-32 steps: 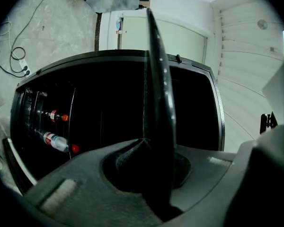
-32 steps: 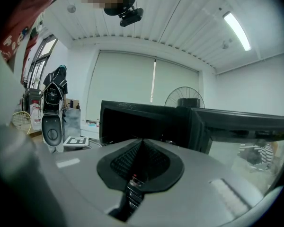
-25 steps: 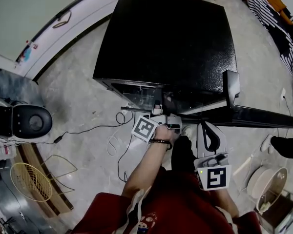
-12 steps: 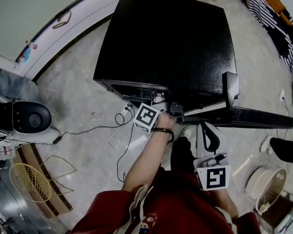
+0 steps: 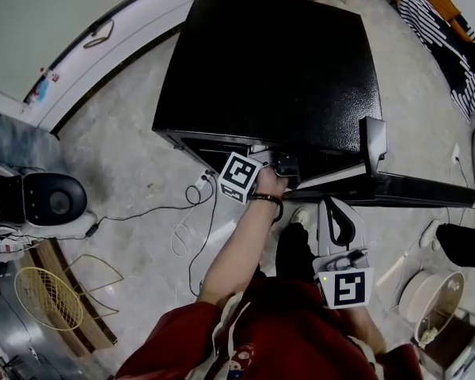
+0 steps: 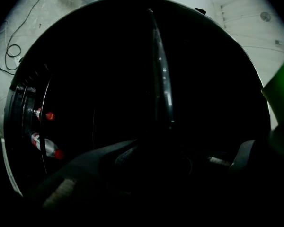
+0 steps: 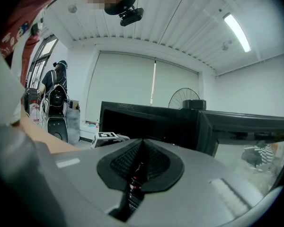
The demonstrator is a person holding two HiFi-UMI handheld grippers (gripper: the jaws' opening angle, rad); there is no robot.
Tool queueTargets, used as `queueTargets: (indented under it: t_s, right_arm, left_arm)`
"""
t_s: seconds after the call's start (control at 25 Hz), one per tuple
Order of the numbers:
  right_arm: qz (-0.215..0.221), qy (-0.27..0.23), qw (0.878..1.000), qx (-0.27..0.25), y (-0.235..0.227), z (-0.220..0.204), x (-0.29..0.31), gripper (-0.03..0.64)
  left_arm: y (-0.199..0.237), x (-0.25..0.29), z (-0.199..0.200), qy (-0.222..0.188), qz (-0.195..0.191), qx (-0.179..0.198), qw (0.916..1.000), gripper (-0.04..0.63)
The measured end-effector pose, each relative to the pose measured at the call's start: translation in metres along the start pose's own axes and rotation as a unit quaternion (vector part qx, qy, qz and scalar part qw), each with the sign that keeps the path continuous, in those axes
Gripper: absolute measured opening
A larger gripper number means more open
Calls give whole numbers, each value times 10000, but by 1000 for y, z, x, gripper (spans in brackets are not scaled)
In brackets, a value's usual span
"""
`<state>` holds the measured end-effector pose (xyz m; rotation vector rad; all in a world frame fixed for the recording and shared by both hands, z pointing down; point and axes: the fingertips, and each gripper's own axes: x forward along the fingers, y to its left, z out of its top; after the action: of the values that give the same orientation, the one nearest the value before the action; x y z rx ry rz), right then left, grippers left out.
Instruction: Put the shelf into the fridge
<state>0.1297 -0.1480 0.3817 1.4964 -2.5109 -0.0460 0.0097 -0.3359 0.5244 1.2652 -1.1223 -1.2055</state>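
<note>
The black fridge (image 5: 269, 62) stands on the floor, seen from above, with its door (image 5: 412, 188) swung open to the right. My left gripper (image 5: 283, 165) reaches into the front opening, shut on the glass shelf. In the head view the fridge top hides the shelf. The left gripper view shows the shelf (image 6: 162, 79) edge-on, running from the left gripper (image 6: 165, 141) into the dark interior. Two red-capped bottles (image 6: 47, 145) lie at the left inside. My right gripper (image 5: 336, 216) hangs back near my body. In its own view the right gripper (image 7: 141, 148) is shut and holds nothing.
Cables (image 5: 190, 228) trail over the floor left of my arm. A black round seat (image 5: 51, 200) and a wire basket (image 5: 51, 295) sit at the left. A white round object (image 5: 435, 295) lies at the right. A person (image 7: 54, 89) and a fan (image 7: 185, 98) stand beyond the fridge.
My left gripper has moved forward to the fridge opening, and the glass shelf has slid in under the fridge top. The right gripper has stayed in place.
</note>
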Motion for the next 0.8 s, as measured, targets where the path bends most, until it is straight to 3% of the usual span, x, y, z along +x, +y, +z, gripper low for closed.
queueTargets:
  t_s: [0.28, 0.6, 0.8]
  right_arm:
    - [-19, -14, 10000, -23, 3, 2, -3, 0]
    - [-30, -160, 9998, -83, 5, 8, -4, 0]
    - [-95, -61, 9999, -32, 7, 4, -7, 0]
  left_arm:
    - [-4, 0, -1, 105, -141, 90, 9998, 78]
    - [-3, -13, -6, 279, -163, 271, 9991, 233]
    - [-8, -32, -10, 515, -222, 748, 9956, 277]
